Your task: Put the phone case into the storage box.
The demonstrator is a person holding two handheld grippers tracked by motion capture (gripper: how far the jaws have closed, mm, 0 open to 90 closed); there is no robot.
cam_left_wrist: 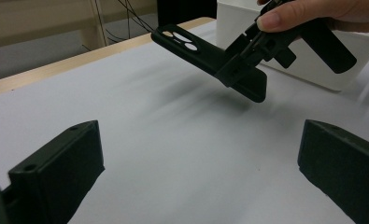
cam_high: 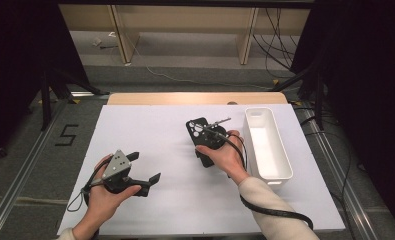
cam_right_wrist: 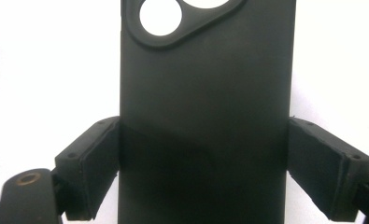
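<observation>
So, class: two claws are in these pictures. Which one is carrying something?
The right claw, beside the white bin: its jaws clamp the edges of a black phone case, lifted above the table. The left claw gapes empty.

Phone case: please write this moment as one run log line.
right claw: shut on black phone case, lifted off table | left claw: open, empty | white bin: right of case

Phone case: matt black, plain, no pattern. Bin at 3 o'clock of it: plain white; worktop: white sheet with a light wood edge at 12 o'clock. Both hand-held grippers black, the left hand-held gripper bearing a grey plate.
</observation>
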